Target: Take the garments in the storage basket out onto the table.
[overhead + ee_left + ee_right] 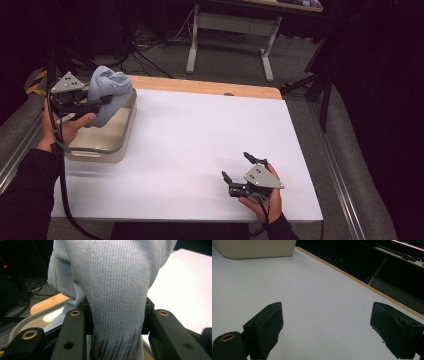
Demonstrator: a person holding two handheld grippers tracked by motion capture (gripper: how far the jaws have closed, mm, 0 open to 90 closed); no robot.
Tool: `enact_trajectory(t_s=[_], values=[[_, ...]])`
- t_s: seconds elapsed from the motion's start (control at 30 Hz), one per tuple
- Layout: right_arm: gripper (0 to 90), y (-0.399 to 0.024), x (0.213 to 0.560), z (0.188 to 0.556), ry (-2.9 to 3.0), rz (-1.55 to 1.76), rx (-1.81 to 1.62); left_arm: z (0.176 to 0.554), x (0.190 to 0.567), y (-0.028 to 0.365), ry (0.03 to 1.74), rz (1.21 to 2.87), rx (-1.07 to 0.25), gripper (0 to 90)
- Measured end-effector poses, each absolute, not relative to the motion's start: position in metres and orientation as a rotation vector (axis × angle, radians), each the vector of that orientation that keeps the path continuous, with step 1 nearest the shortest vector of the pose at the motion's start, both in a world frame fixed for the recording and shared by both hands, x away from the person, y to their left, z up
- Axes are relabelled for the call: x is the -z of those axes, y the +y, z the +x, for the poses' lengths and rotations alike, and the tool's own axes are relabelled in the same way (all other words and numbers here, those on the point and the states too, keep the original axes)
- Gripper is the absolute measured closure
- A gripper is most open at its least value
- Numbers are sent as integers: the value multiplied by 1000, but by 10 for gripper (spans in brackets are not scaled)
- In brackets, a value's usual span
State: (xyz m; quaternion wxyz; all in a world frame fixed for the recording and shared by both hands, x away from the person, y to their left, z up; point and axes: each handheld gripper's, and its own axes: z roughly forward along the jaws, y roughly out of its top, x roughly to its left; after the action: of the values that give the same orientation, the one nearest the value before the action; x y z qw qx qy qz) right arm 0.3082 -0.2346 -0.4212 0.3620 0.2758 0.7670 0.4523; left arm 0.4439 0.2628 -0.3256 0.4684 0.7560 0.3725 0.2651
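At the table's [200, 150] far left corner, the left gripper [100, 102] clamps a pale blue knitted cloth [107, 87] above the beige tub [125, 135]. Wide bare tabletop lies between; near the right edge, the right gripper [236, 167] rests spread, empty.

Cloth [112, 290] cut off at top edge, hides left jaw tips; bin [257, 248] cropped at top.

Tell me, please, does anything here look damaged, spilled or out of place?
Nothing stands out. The left gripper holds a light blue knitted cloth above the beige bin; the fabric looks whole. The right gripper rests open on the white table.
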Motion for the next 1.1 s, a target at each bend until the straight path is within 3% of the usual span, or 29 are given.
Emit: enact_trajectory(t_s=[1.1], values=[[116,-239,419,308,1951,728,-1172,418,326,169,628,1835,-495,619]])
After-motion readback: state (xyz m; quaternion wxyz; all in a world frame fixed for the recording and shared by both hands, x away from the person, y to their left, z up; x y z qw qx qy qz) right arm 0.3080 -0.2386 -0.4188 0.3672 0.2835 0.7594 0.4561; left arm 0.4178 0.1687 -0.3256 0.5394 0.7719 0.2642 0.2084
